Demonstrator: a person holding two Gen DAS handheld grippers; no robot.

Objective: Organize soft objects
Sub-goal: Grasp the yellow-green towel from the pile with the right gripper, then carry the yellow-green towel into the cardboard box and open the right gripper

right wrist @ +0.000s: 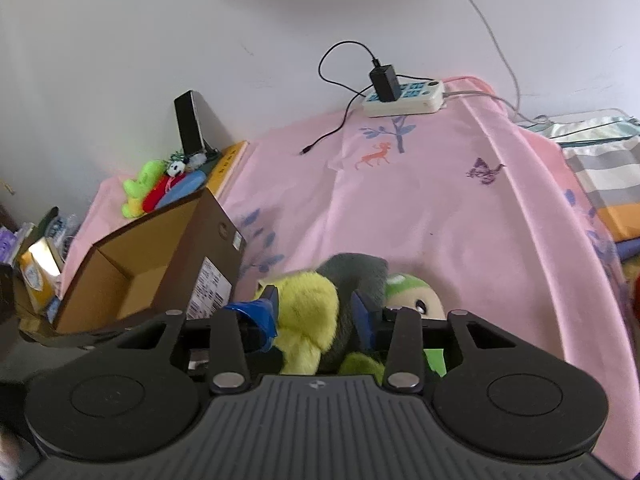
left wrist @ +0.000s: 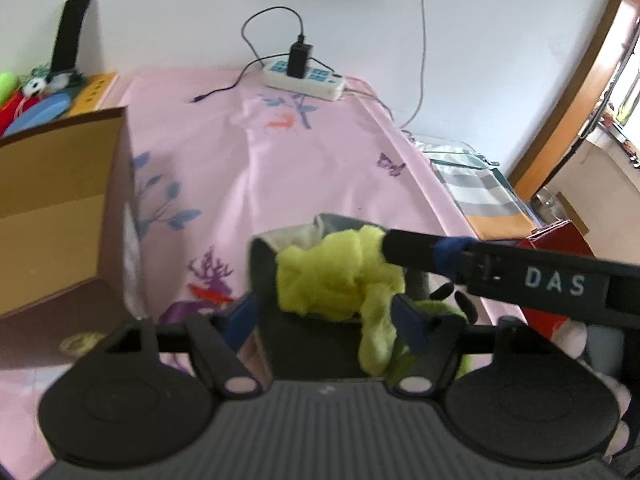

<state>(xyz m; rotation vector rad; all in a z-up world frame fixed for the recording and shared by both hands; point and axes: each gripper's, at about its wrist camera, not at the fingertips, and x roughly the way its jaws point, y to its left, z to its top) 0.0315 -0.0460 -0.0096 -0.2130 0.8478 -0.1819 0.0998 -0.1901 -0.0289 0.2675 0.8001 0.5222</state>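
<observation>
– Where is the yellow plush toy (right wrist: 308,312)?
– Low in the middle, beside the open cardboard box (right wrist: 132,276).
– Who holds it?
– The right gripper (right wrist: 316,314) squeezes it. The left gripper (left wrist: 326,316) sits around it; I cannot tell if it pinches.

Pink bed (right wrist: 420,208), box (right wrist: 160,264), plush toys (right wrist: 320,300)

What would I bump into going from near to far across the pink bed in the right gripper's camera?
Yellow-green plush toy → purple butterfly print → orange deer print → white power strip by the wall.
</observation>
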